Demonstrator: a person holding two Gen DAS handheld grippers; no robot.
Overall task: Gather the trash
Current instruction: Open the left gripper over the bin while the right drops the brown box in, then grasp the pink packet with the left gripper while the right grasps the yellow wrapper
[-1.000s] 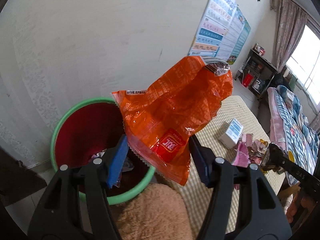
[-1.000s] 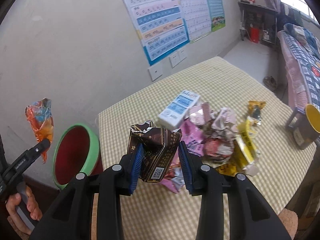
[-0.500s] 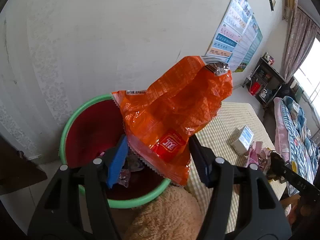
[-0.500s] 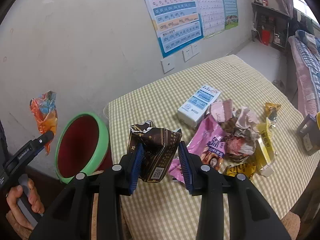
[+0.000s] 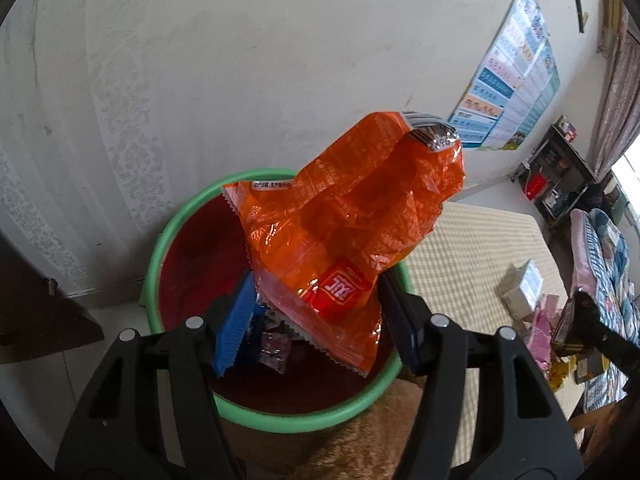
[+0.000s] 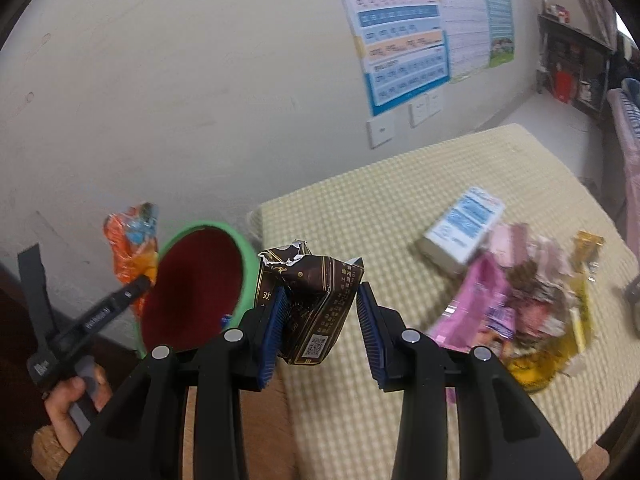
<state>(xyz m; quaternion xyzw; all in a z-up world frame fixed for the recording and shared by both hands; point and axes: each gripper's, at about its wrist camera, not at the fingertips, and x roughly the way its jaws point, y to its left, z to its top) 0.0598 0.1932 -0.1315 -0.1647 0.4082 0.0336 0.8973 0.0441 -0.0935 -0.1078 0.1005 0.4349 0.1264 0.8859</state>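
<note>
My left gripper point(image 5: 316, 320) is shut on a crumpled orange snack bag point(image 5: 352, 224) and holds it over the green-rimmed red bin point(image 5: 180, 240), which has some wrappers point(image 5: 274, 348) in its bottom. My right gripper point(image 6: 320, 316) is shut on a dark brown wrapper point(image 6: 312, 296) above the table's left end, beside the bin point(image 6: 192, 280). The left gripper and the orange bag point(image 6: 132, 244) show at the left of the right wrist view. A pile of wrappers point(image 6: 532, 300) and a white and blue box point(image 6: 460, 224) lie on the checked tablecloth point(image 6: 360, 216).
The bin stands on the floor against the white wall, at the table's left end. Posters point(image 6: 404, 28) hang on the wall. A bed point(image 5: 604, 248) and a dark shelf point(image 5: 560, 168) stand at the far right. A dark cabinet edge point(image 5: 24, 300) is left of the bin.
The left gripper has carried the orange bag left and over the bin's opening. The right gripper with the brown wrapper has moved left toward the bin; the pile has slid rightward in its view.
</note>
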